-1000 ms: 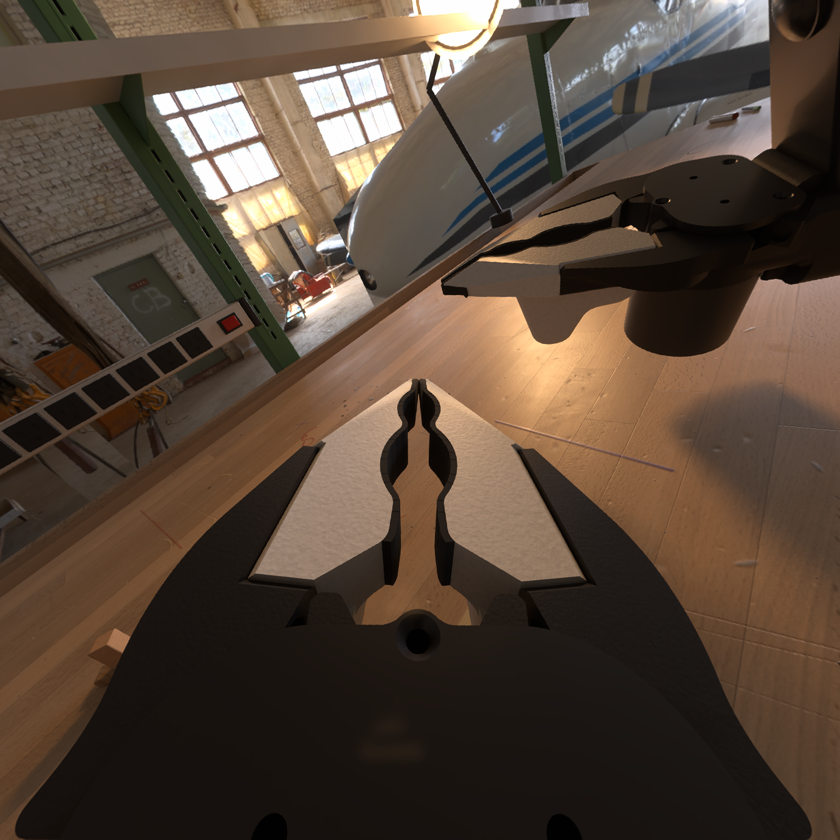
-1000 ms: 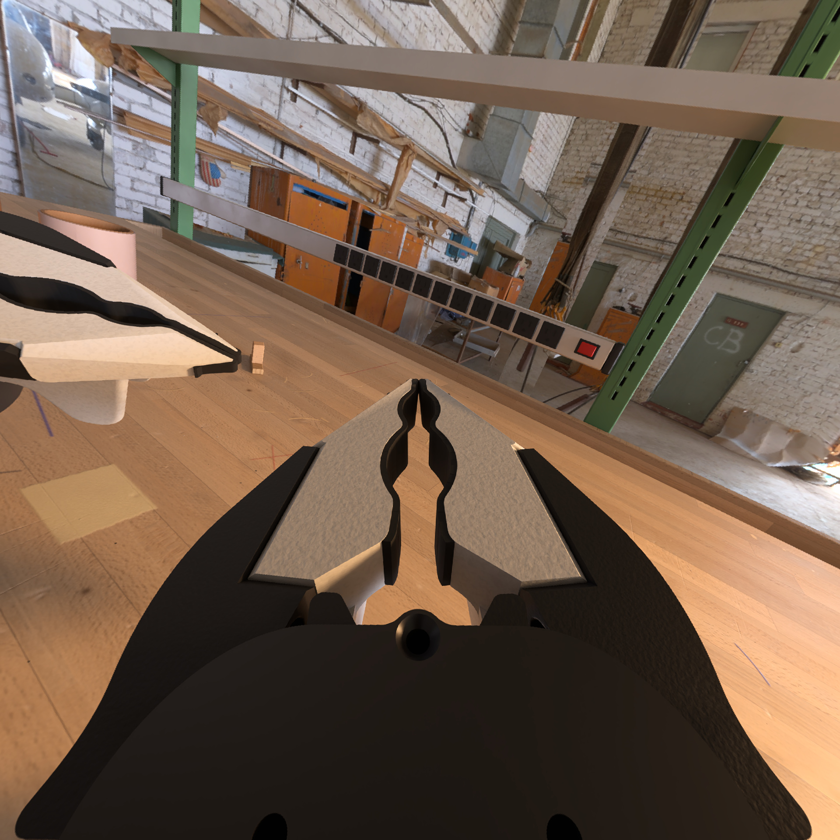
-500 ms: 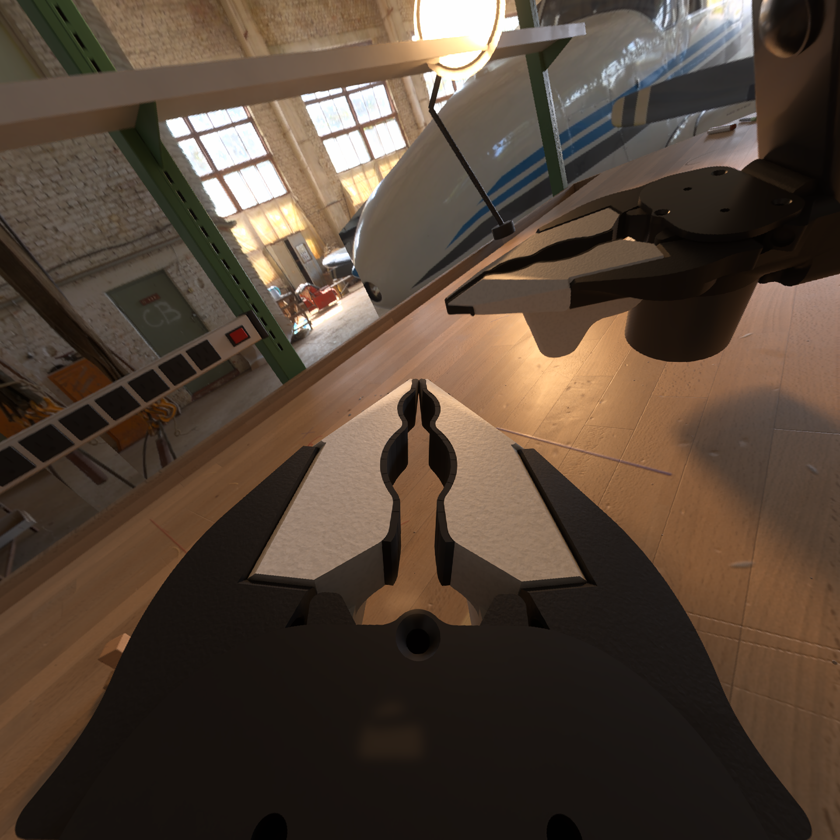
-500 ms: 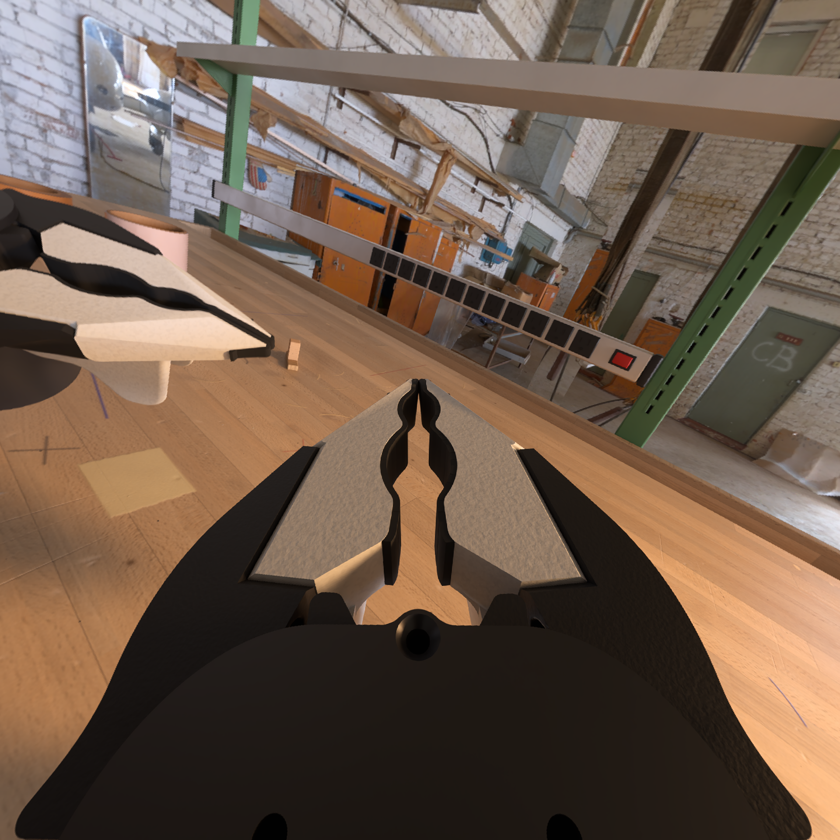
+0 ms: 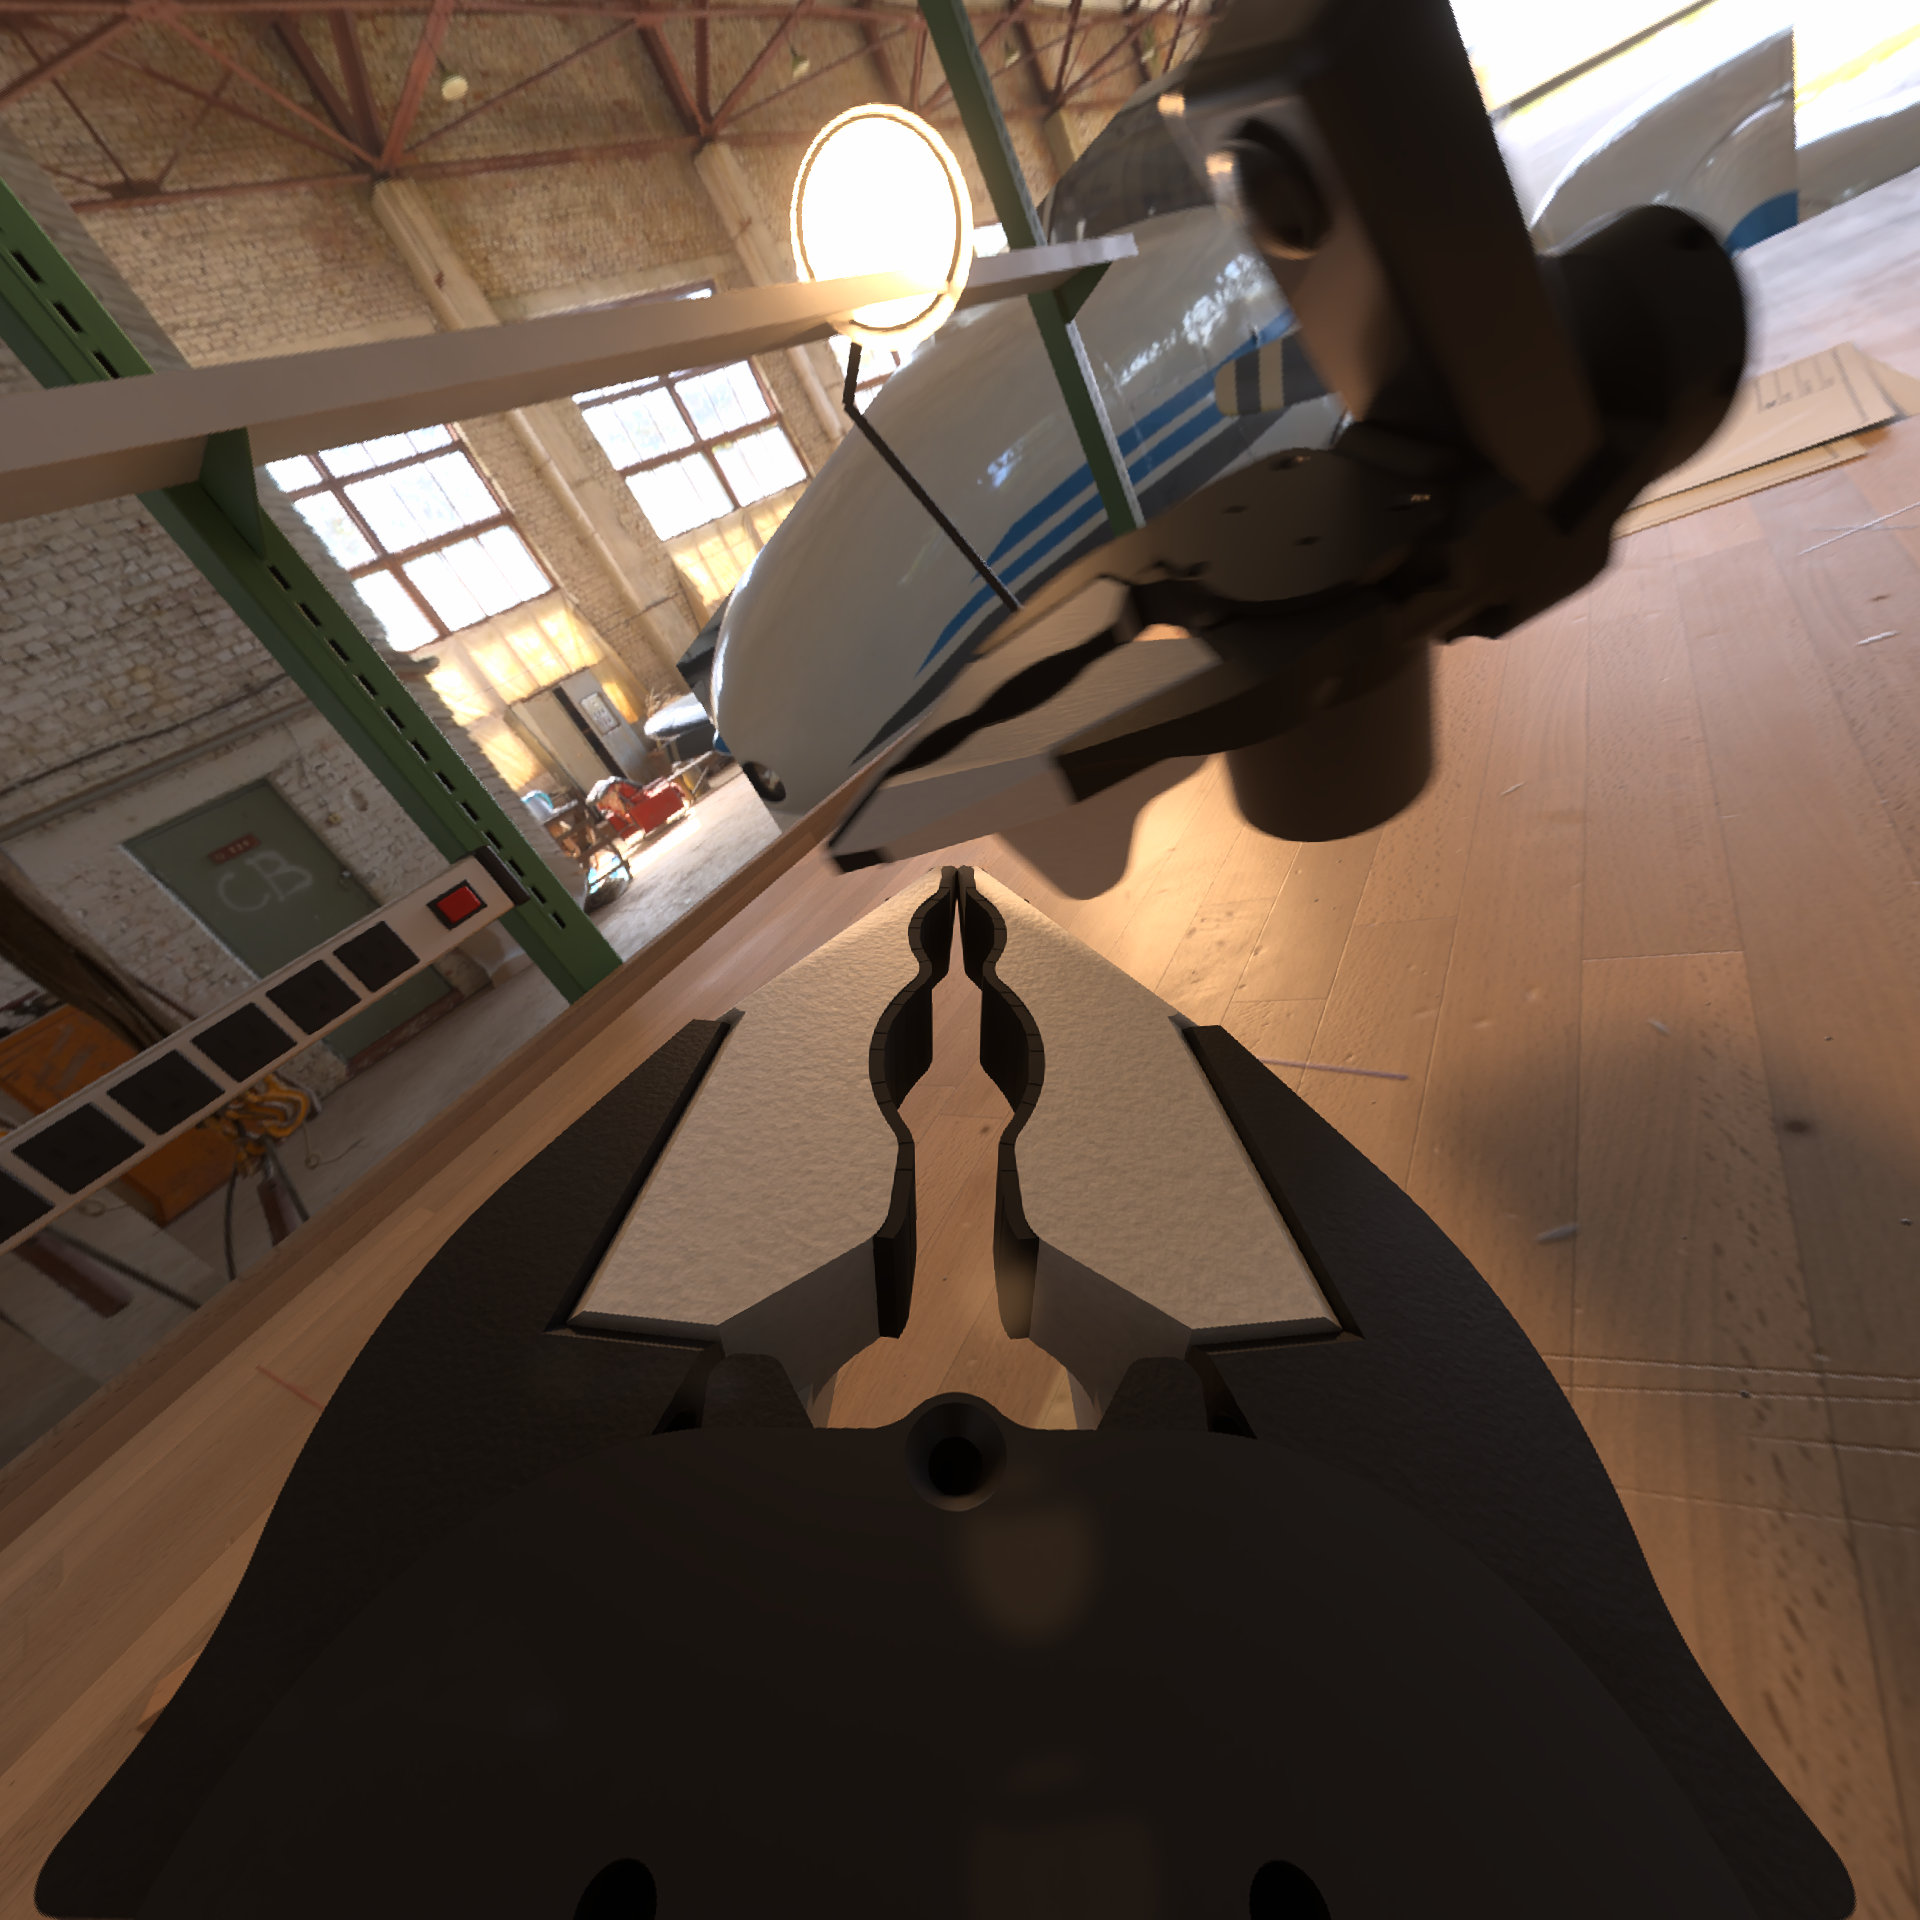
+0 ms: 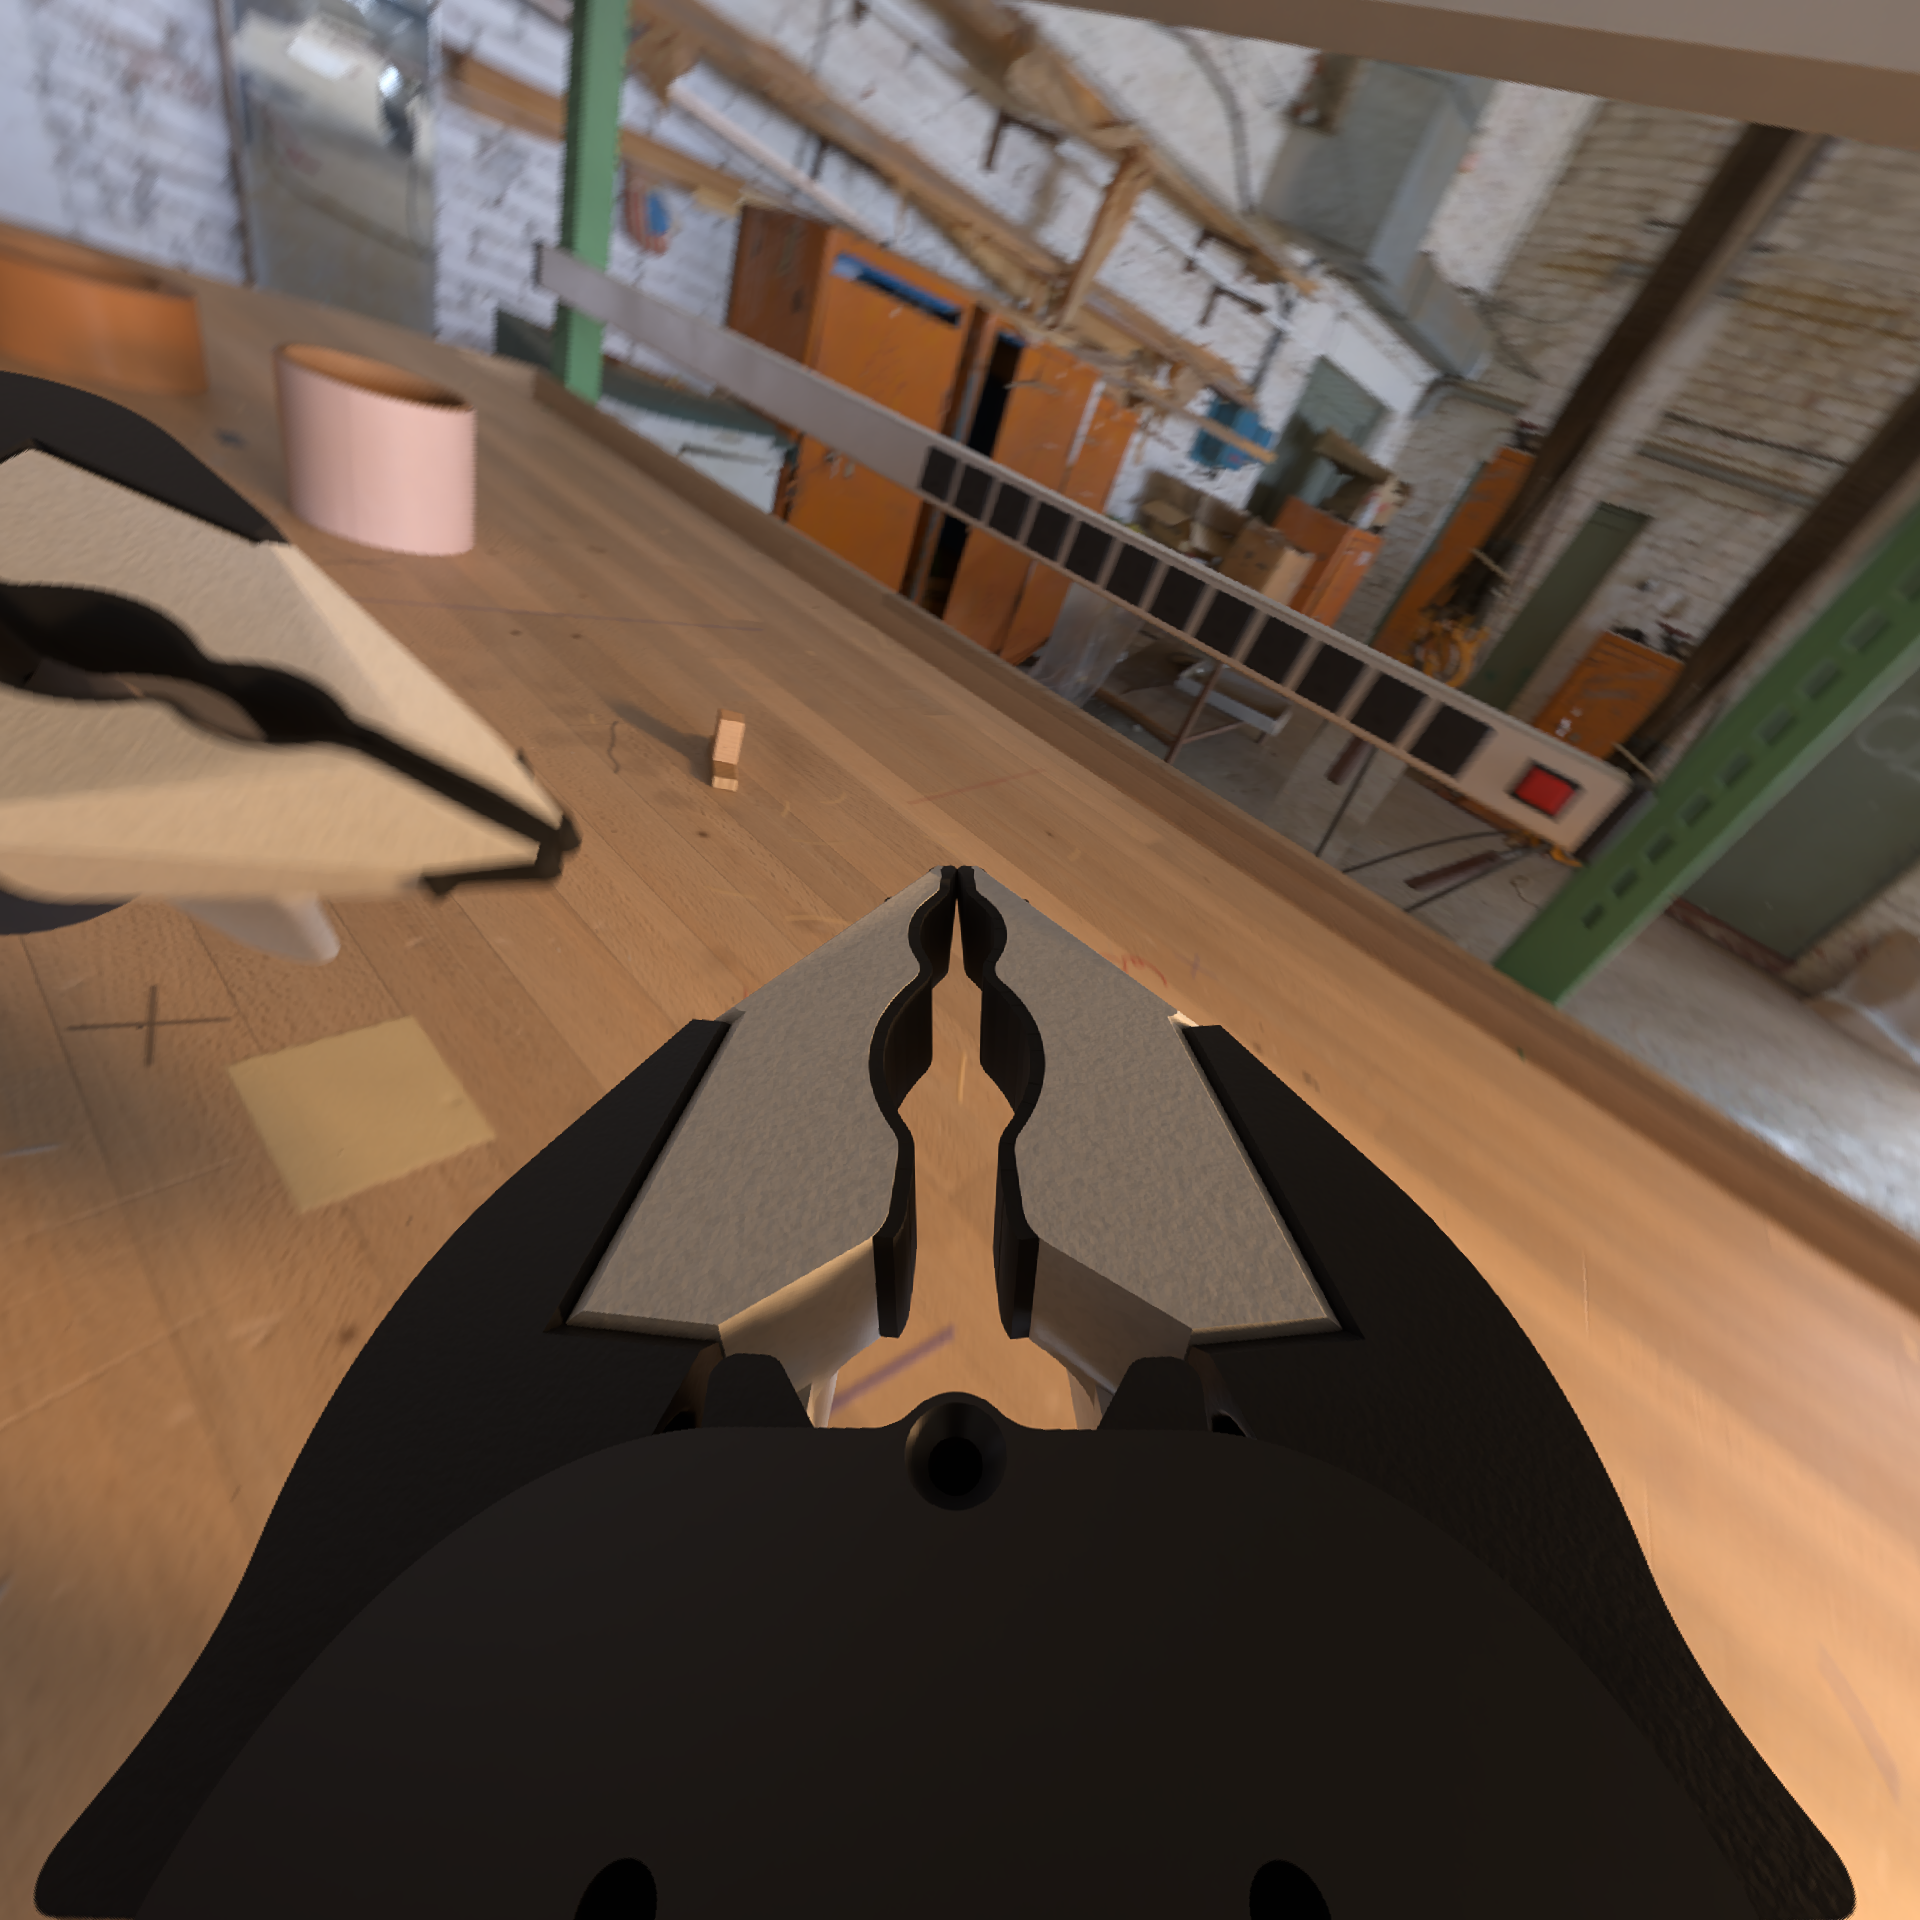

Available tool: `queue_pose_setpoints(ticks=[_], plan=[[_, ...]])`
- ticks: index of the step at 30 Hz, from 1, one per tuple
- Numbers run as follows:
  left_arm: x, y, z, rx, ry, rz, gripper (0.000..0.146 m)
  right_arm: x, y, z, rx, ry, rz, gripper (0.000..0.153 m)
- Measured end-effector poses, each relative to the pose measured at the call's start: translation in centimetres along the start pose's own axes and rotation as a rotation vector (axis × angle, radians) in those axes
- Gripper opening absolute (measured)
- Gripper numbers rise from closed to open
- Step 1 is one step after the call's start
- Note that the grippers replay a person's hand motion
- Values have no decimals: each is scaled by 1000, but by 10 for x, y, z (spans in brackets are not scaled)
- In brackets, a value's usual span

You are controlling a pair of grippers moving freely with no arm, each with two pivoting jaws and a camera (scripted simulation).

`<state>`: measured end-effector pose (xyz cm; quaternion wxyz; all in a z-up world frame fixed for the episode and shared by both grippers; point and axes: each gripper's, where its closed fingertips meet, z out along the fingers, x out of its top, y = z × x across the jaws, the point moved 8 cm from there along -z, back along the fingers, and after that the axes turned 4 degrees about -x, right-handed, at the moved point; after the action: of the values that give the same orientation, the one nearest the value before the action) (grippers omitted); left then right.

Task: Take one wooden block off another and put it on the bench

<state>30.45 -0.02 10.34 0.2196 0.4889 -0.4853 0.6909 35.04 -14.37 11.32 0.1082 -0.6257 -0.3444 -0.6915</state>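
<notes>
We saw the left gripper (image 5: 957,883) with its fingers (image 5: 790,1143) clenched tip to tip on nothing, only bare worktop (image 5: 1558,1091) showing through the gaps behind the tips. The right gripper (image 6: 957,881) was the same, its fingers (image 6: 769,1143) pressed together and empty. Both hung above the wooden worktop without touching it.

In the right wrist view, the left gripper reached in from the left edge, its tips near and to the left of the right gripper's. Beyond them, farther along the worktop, stood the two wooden blocks (image 6: 728,748), one on top of the other, well apart from both grippers. A yellowish square patch (image 6: 358,1110) and a pencilled cross (image 6: 152,1023) marked the near left. A pink cylinder (image 6: 379,465) stood at the far left, an orange one (image 6: 99,317) behind it.

In the left wrist view, the right gripper hung blurred above and to the right, and we could not pick out the blocks there.
</notes>
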Motion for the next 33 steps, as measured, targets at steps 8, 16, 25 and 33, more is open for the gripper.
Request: queue_pose_setpoints(ticks=[8, 16, 25, 33], plan=[[5, 11, -1, -46, 21, 70, 0, 48, -7, 128, 512, -404, 61, 15], [4, 9, -1, -42, 23, 40, 0, 42, -49, 231, 754, -809, -140, 13], [3, 9, 0, -57, 20, 36, 0, 21, -73, 279, 663, -1318, 162, 18], [3, 10, 1, -68, 13, 40, 0, 18, -78, 278, 641, -1276, 126, 3]])
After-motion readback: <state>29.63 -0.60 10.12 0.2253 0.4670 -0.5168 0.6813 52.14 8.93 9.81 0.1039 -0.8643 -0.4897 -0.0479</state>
